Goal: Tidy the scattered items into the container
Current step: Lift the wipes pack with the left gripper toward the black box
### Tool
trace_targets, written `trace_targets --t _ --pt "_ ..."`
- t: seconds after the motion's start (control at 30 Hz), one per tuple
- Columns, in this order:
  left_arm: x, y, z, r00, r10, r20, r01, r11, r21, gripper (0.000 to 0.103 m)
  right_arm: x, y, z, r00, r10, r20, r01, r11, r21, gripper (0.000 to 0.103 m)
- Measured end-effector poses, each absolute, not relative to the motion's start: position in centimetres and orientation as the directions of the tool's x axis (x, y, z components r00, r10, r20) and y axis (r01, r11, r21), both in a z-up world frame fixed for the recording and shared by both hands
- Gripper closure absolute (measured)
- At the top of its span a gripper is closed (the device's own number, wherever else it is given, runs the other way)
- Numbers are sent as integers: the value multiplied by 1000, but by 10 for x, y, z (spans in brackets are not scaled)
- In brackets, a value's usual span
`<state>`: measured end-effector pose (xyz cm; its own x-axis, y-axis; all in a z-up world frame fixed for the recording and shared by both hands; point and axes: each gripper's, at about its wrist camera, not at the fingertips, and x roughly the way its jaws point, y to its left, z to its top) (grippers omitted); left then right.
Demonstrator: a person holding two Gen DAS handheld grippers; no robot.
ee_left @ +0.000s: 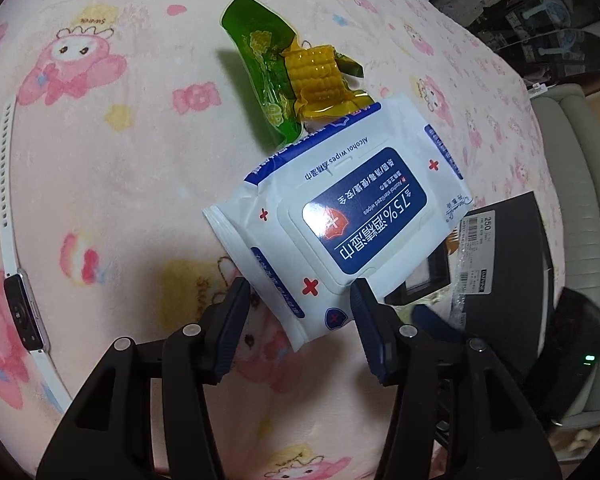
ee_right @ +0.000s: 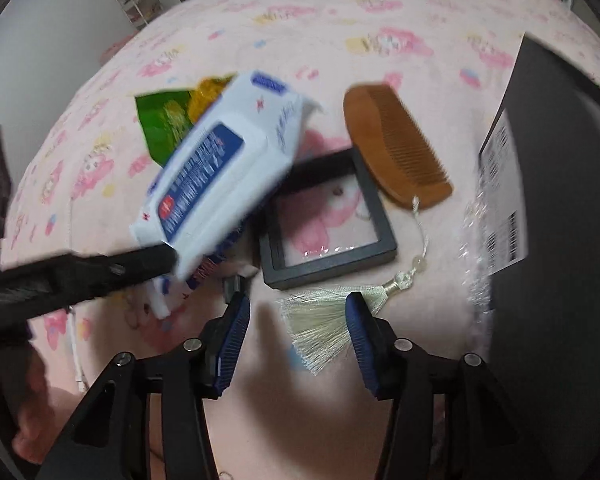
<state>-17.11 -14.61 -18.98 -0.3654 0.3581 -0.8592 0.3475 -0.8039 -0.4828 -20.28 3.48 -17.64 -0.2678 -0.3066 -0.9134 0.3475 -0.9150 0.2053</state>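
I have the wipes pack (ee_left: pixel 340 216) pinched by its end in my left claw (ee_left: pixel 296 312), lifted above the bed (ee_left: pixel 120 184) near its right edge. Next I judge it goes right, into the black container (ee_right: pixel 560 208). My right claw (ee_right: pixel 296 344) hangs open and empty over the comb's tassel (ee_right: pixel 324 320).

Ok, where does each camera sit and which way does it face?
Left wrist: on the left tool, facing down at the blanket; its fingers hold the wipes pack.
Right wrist: on the right tool, facing down at the tassel and frame; open fingers, a hand at left.
Shared: wipes pack, corn packet.
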Motion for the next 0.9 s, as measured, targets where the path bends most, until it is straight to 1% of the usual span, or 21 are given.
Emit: trace_targets --t 0.1,0.23,0.4,0.43,0.47,0.57,0.63,0.83,0.9 --pt "-171 -154 -187 -393 356 -848 375 -780 -501 53 -207 39 -173 -282 -334 -899 317 -917 242 56" --pt "-170 -165 -186 -419 349 -838 406 -753 -517 53 -210 47 -146 -349 -377 -858 286 -915 286 56" --pt "-171 -168 -196 -389 366 -845 421 -745 -517 53 -223 43 -108 -438 -388 -811 327 -909 258 56" --pt "-172 -169 -197 -388 368 -845 425 -742 -518 53 -229 40 -107 -443 -398 -803 341 -904 260 54" --pt "-173 -170 -199 -388 370 -844 428 -739 -521 53 -236 37 -106 -445 -405 -799 354 -899 259 52" --pt "-175 -174 -203 -391 379 -839 434 -728 -531 52 -261 23 -117 -413 -400 -818 381 -892 244 52" --pt "-175 -176 -203 -399 384 -833 432 -722 -540 52 -271 18 -130 -366 -421 -830 388 -880 275 52" --pt "-176 -174 -201 -406 390 -827 425 -720 -548 52 -264 15 -140 -332 -474 -816 388 -857 340 53" --pt "-175 -174 -200 -407 389 -826 425 -720 -548 52 -261 12 -137 -329 -473 -817 397 -854 335 55"
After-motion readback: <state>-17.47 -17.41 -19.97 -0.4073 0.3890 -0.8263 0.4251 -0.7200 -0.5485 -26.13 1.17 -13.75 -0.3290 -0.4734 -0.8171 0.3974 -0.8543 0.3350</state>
